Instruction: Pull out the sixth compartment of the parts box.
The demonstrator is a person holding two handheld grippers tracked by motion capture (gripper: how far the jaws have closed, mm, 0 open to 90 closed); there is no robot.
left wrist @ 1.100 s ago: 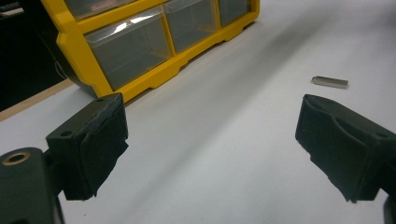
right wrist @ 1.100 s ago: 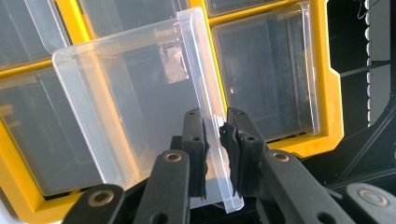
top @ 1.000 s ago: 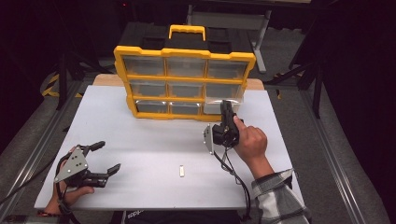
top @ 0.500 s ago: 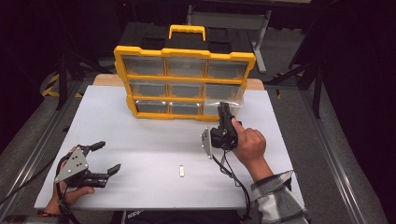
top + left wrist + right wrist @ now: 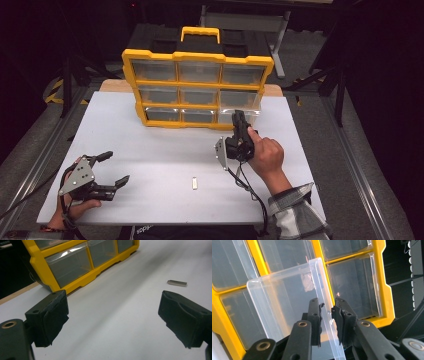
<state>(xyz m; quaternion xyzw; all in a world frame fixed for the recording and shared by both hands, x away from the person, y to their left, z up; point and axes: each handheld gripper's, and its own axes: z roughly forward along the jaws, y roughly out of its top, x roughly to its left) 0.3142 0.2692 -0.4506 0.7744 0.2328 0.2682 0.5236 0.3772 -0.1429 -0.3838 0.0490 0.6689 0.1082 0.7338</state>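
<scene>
White matte tabletop (image 5: 150,150); clear rectangular plastic drawer (image 5: 287,305).

The right gripper (image 5: 239,120) reaches up against the yellow organizer (image 5: 197,65), jaws just easing apart; the left gripper (image 5: 116,169) rests well short of it, jaws wide.

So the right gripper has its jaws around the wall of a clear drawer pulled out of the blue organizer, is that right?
Not quite: the organizer is yellow, not blue, as the high view shows. The right gripper does have its jaws around the clear drawer wall.
</scene>
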